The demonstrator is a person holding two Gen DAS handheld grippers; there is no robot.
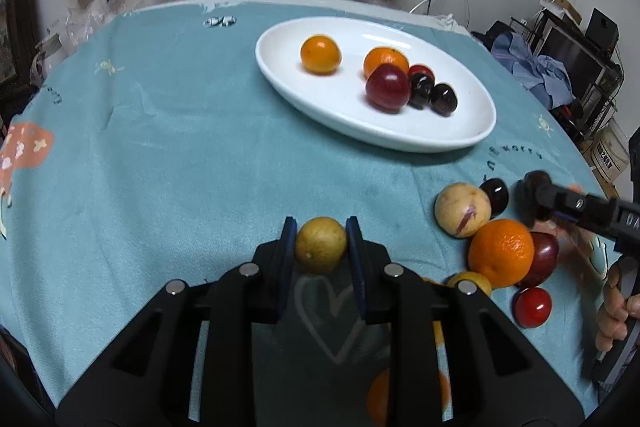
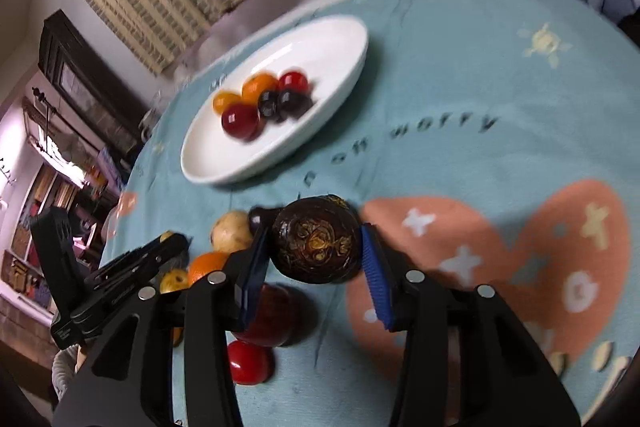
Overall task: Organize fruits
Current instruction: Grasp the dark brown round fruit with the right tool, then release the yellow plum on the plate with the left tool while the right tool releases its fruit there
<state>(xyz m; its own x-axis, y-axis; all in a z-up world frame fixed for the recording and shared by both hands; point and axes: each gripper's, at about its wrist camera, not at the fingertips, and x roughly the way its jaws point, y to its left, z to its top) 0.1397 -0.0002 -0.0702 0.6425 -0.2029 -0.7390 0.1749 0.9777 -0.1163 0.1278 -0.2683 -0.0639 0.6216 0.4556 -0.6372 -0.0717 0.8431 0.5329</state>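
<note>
My left gripper (image 1: 321, 243) is shut on a small yellow-green fruit (image 1: 320, 245), low over the teal cloth. My right gripper (image 2: 316, 247) is shut on a dark brown wrinkled fruit (image 2: 318, 239), held above the fruit pile; it shows at the right of the left wrist view (image 1: 536, 201). A white oval plate (image 1: 440, 135) holds two oranges, a red plum (image 1: 387, 87) and small dark fruits. It also shows in the right wrist view (image 2: 224, 171).
Loose fruits lie at the near right: a pale round fruit (image 1: 462, 210), a large orange (image 1: 501, 253), a dark red plum (image 1: 544, 259), a red cherry tomato (image 1: 532, 307), a dark cherry (image 1: 495, 195). The table's edge is close on the right.
</note>
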